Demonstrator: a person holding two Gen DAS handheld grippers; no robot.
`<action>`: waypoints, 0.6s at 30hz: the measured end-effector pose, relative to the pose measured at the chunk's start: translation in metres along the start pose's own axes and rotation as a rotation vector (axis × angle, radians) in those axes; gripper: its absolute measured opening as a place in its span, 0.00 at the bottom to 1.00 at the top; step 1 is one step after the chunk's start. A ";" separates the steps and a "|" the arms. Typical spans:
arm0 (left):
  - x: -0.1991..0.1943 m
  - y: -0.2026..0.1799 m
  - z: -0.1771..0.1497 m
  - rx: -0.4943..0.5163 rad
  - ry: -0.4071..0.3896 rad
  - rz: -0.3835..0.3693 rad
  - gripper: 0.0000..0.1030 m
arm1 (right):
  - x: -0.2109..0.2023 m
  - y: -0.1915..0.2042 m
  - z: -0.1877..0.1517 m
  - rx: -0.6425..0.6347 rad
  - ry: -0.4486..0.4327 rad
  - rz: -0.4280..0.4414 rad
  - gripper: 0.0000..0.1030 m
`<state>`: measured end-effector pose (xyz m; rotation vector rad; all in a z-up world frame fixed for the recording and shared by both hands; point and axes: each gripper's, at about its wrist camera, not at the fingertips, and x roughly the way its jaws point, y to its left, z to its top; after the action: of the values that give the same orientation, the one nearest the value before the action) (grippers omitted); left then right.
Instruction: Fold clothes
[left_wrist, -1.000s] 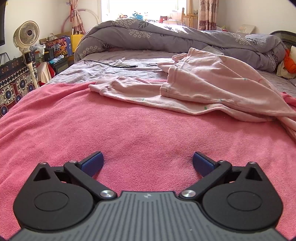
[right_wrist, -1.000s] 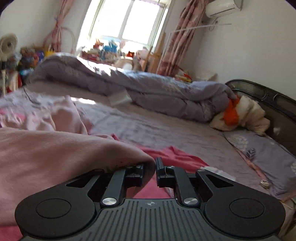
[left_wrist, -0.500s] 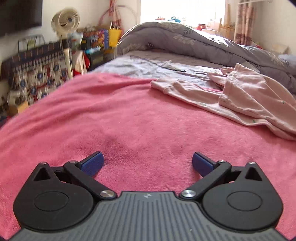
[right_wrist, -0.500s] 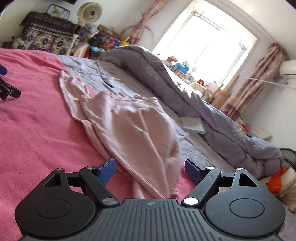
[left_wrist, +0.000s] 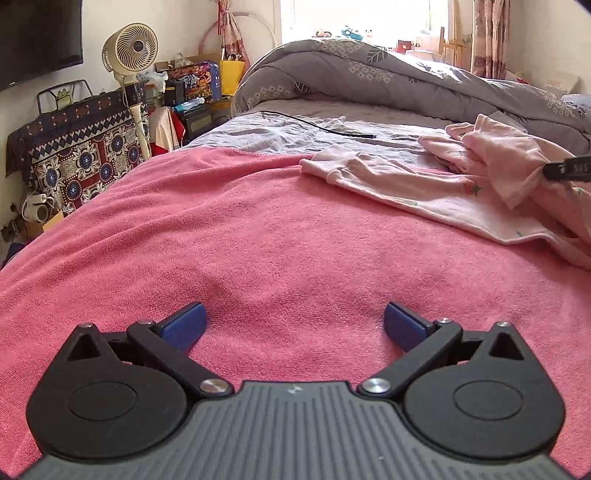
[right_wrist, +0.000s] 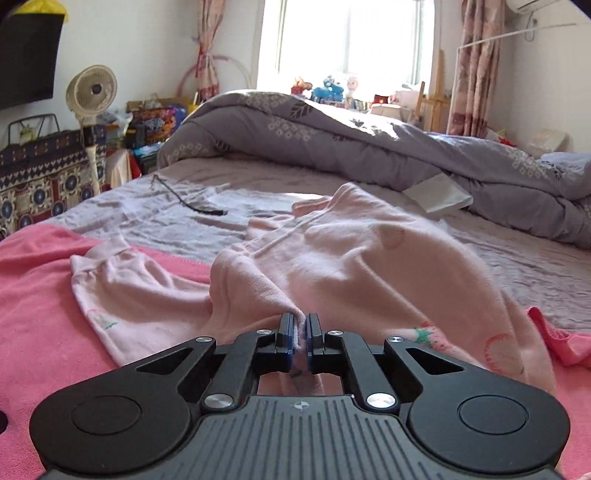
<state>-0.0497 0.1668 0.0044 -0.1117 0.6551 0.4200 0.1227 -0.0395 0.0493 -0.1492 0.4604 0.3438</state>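
- The right gripper has its fingers pressed together on a pinch of the pale pink garment; a thin fold of cloth shows between the blue pads.
- From that pinch the garment rises in a hump just ahead of the fingers and drapes away to both sides.
- The left gripper has its fingers spread wide with nothing between them, over bare pink towel.
- In the left wrist view the right gripper's tip shows at the right edge, against a bunched fold of the garment.
- The garment lies on the bed, partly on the pink towel and partly on the grey sheet beyond it; one sleeve-like end stretches flat toward the left, and small printed motifs show on the cloth.
- A black cable lies on the grey sheet, near the garment's far edge but apart from it.
- A grey patterned duvet is heaped along the far side of the bed, with a flat white item at its foot.
- Beside the bed stand a cream fan and a cabinet under a patterned cloth; a bright window lies behind.
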 end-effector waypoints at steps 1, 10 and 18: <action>0.000 0.000 0.000 -0.002 -0.001 -0.001 1.00 | -0.009 -0.011 0.005 0.009 -0.035 -0.024 0.07; 0.000 -0.001 0.000 0.003 -0.003 0.004 1.00 | -0.044 -0.192 0.050 0.062 0.019 -0.536 0.30; 0.000 -0.002 0.000 0.004 -0.001 0.006 1.00 | -0.100 -0.142 -0.025 -0.250 -0.043 -0.160 0.66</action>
<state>-0.0489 0.1652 0.0042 -0.1052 0.6551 0.4244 0.0795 -0.2064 0.0825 -0.4189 0.3590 0.2463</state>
